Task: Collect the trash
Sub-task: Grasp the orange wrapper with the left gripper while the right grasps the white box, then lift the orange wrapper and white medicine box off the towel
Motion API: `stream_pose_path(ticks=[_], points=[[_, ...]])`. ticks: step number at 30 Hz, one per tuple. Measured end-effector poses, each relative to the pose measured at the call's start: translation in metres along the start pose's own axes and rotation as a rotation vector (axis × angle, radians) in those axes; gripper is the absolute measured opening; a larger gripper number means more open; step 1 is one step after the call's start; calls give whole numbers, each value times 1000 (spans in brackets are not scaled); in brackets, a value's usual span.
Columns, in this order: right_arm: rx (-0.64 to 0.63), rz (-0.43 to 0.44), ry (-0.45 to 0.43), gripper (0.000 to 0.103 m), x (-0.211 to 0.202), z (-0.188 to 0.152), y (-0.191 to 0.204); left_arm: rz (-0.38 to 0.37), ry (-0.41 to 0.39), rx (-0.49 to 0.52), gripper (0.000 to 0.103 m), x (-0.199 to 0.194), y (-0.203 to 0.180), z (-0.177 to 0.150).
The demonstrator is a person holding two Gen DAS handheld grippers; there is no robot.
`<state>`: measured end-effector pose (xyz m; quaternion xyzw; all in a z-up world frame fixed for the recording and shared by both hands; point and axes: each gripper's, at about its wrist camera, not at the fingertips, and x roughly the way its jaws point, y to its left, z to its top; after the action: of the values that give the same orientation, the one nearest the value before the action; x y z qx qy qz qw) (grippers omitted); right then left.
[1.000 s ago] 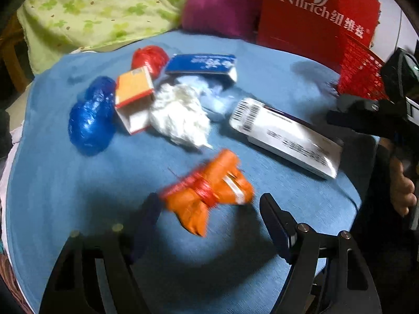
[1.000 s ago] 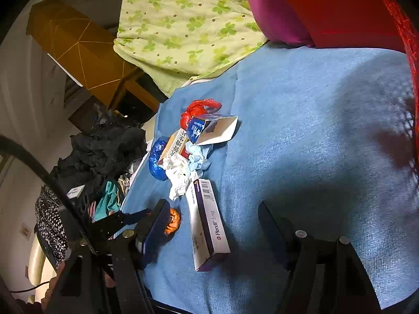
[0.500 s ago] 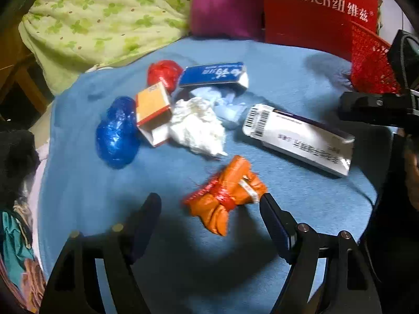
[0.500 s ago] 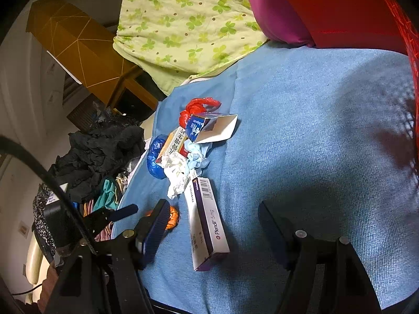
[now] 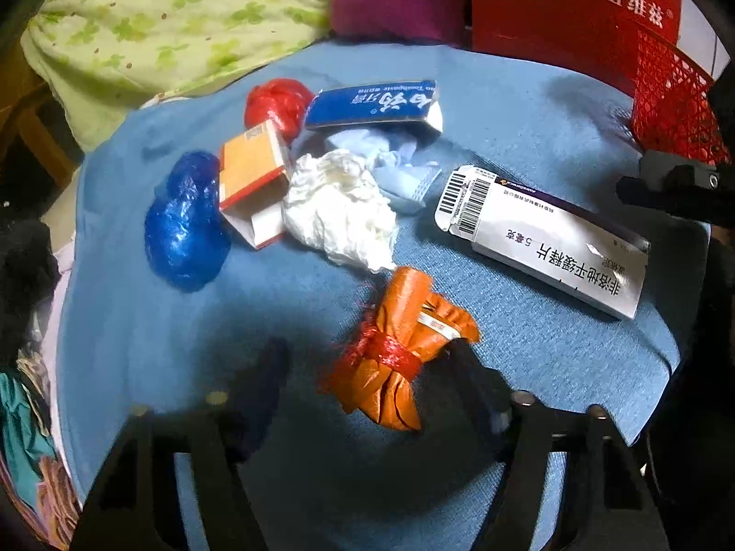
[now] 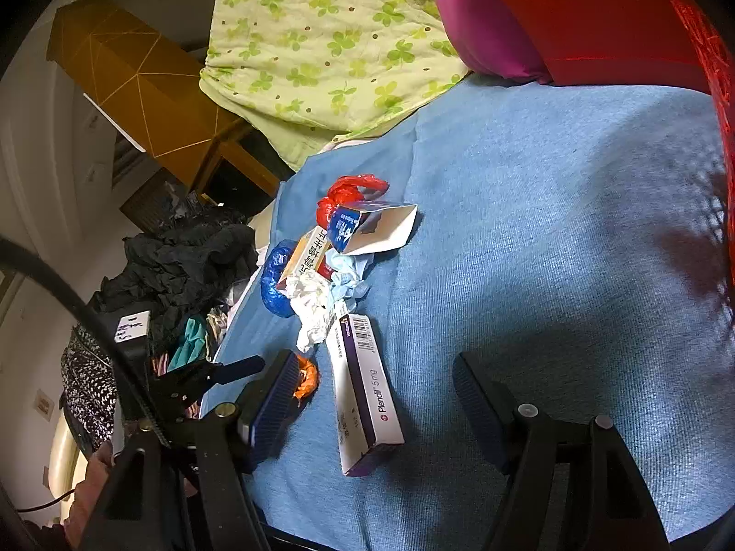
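Progress: early, by judgement — all trash visible is on the blue cloth (image 5: 528,105); none seen in red basket (image 5: 675,105).
Left hand-held gripper (image 5: 367,369): jaws just closing round orange wrapper (image 5: 404,349); right finger touches it, left finger apart — no grip yet.
Right hand-held gripper (image 6: 372,395): open, empty.
Left to do: blue bag (image 5: 186,225), red bag (image 5: 275,103), tissue (image 5: 340,209), 3 boxes.

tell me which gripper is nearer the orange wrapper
Left. The left gripper has the orange wrapper between its closing jaws, one finger touching it. The right gripper hangs open farther off, beyond the white box, over bare blue cloth.
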<state>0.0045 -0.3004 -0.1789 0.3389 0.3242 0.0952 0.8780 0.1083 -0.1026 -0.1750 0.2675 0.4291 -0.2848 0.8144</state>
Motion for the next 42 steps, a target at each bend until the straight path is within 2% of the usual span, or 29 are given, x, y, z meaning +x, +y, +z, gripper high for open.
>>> stream_pose_path(ticks=[2,4,6,11,15,23,26,29,32,36,42], points=[[0,0,0,74,0,0,0,-22,21,-24,50,5,1,-1],[0,-1,-1,74,0,0,0,-27,31,-39,46,9,0,-3],[-3,-3,-3,74,0,0,0,-43,27,-57,38,8,0,-4],[-39,-28,-11,74,1,-1,6,-37,16,-108,37,5,1,-10],[-78,-67,-17,74,1,-2,15,6,-4,-167,37,-5,8,-21],[-215,-163,42,72,25,-2,49,56,-50,-296,37,-27,37,-36],[-296,-213,77,62,40,-8,66,64,-56,-327,37,-31,46,-42],[-378,-297,116,57,57,-16,79,71,-63,-337,37,-36,44,-44],[-462,-385,156,46,73,-24,88,68,-75,-341,37,-41,46,-46],[-545,-464,161,44,83,-33,97,70,-83,-340,37,-45,46,-46],[-604,-508,149,42,82,-38,105,72,-91,-343,37,-48,46,-46]])
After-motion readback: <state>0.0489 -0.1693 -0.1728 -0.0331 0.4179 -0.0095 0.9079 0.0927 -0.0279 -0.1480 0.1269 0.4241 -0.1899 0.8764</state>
